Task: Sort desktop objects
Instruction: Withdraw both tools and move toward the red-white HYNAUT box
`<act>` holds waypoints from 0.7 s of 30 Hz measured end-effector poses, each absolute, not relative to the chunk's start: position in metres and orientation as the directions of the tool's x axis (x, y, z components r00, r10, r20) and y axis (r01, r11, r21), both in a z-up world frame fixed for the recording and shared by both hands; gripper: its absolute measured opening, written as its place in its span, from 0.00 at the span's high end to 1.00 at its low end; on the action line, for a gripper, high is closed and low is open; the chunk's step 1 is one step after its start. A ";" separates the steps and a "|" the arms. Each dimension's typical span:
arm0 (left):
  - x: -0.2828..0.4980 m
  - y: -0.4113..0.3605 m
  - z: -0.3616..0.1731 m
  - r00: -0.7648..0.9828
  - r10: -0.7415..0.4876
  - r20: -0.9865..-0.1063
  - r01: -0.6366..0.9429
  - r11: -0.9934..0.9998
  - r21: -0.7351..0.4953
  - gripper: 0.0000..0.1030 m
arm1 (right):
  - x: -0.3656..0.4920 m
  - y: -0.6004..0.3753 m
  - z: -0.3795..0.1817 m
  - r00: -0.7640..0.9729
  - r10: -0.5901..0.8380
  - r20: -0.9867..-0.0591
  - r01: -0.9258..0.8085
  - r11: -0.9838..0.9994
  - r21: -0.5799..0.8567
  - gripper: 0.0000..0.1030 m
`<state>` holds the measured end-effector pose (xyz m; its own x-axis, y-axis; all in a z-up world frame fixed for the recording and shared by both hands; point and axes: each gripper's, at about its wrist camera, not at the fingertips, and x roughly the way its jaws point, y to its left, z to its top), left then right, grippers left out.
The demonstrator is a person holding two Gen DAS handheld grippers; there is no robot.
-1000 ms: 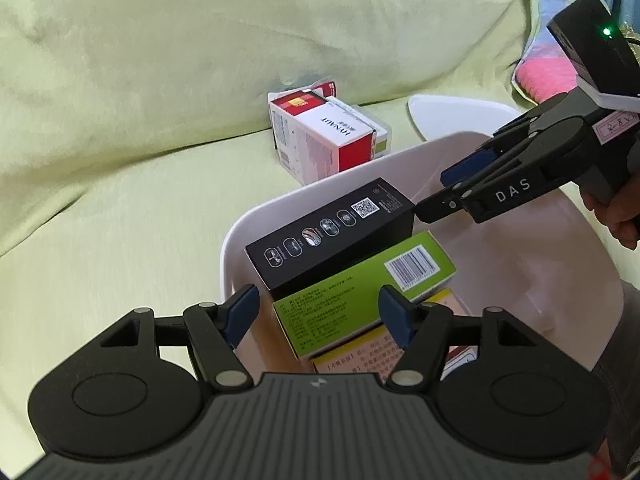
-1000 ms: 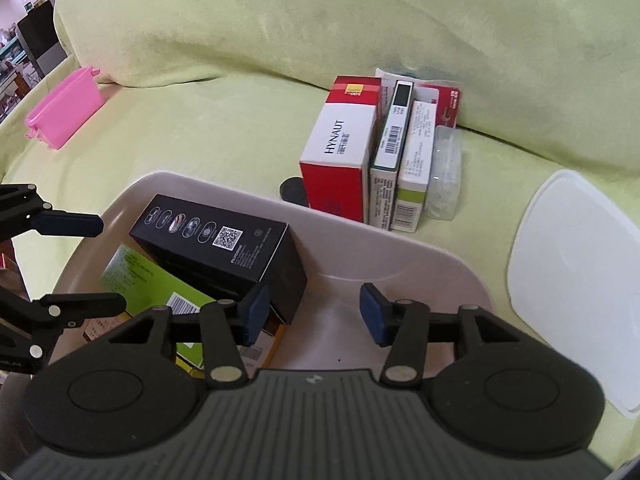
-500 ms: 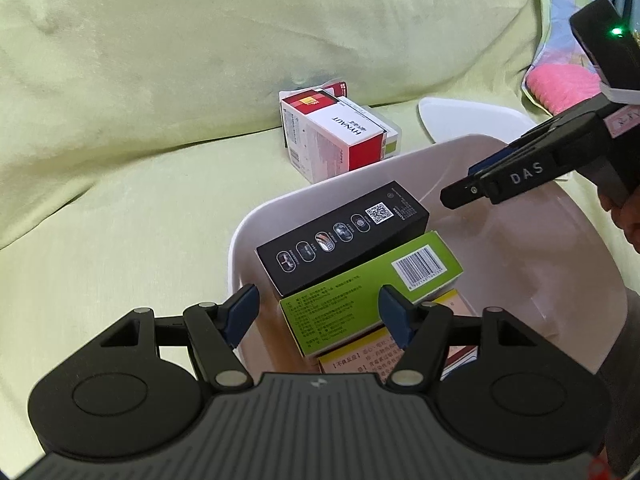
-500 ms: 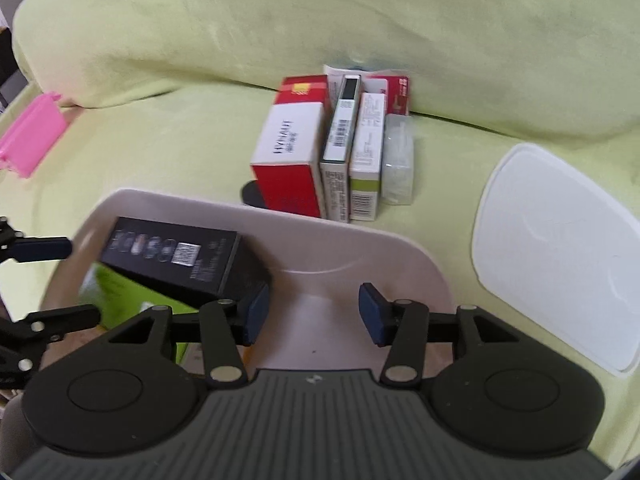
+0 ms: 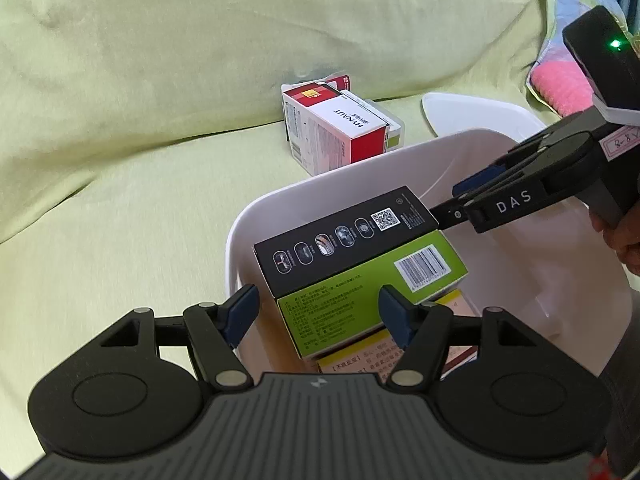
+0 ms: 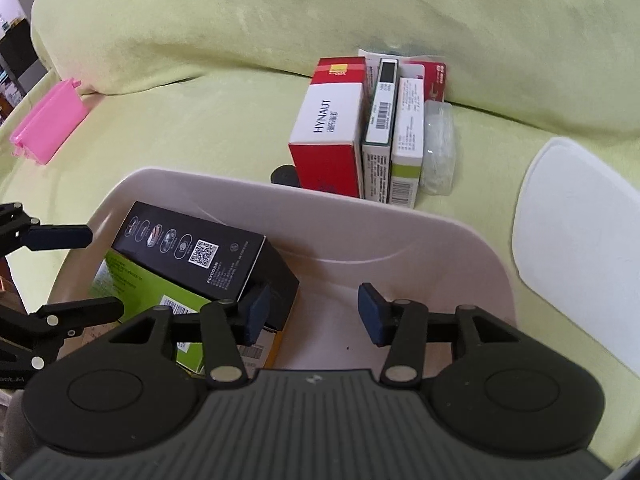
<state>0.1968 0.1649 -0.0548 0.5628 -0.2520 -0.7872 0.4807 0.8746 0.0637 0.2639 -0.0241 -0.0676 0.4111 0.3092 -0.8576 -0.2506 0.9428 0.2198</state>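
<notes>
A white bin (image 5: 400,152) (image 6: 360,210) sits on a green-covered sofa. A black box (image 5: 344,236) (image 6: 200,252) lies in it on top of a green box (image 5: 368,288) (image 6: 136,284), and under both is a yellow box (image 5: 360,356). My left gripper (image 5: 318,314) (image 6: 104,270) is open over the bin's near-left rim, holding nothing. My right gripper (image 6: 314,314) (image 5: 456,200) is open above the bin's bare half, with its left fingertip by the black box's end. Behind the bin stand a red-and-white HYNAUT box (image 5: 336,128) (image 6: 328,136) and two slimmer boxes (image 6: 394,132).
A clear plastic case (image 6: 438,148) lies beside the standing boxes. The white lid (image 6: 576,240) (image 5: 472,116) rests on the cushion right of the bin. A pink plastic item (image 6: 48,124) lies far left. A small black disc (image 6: 285,175) sits behind the bin rim.
The right gripper drew slightly away from the black box's end, then came back beside it. Both grippers stayed open. The boxes have not moved.
</notes>
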 end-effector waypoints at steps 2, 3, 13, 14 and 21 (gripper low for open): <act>0.195 0.165 -0.052 0.568 -0.253 -0.783 0.476 0.877 0.062 0.35 | 0.260 -0.026 -0.062 0.420 0.313 -0.852 -0.255 0.942 0.220 0.56; 0.193 0.164 -0.051 0.571 -0.252 -0.781 0.472 0.879 0.062 0.34 | 0.258 -0.027 -0.058 0.424 0.318 -0.848 -0.258 0.940 0.223 0.53; 0.172 0.154 -0.027 0.603 -0.226 -0.765 0.408 0.911 0.053 0.25 | 0.222 -0.045 -0.028 0.466 0.350 -0.812 -0.243 0.934 0.263 0.29; 0.169 0.153 -0.025 0.605 -0.223 -0.764 0.405 0.913 0.054 0.25 | 0.218 -0.046 -0.026 0.468 0.352 -0.811 -0.245 0.933 0.264 0.29; 0.148 0.145 -0.010 0.614 -0.185 -0.767 0.353 0.934 0.057 0.13 | 0.190 -0.055 -0.007 0.501 0.348 -0.792 -0.256 0.934 0.249 0.05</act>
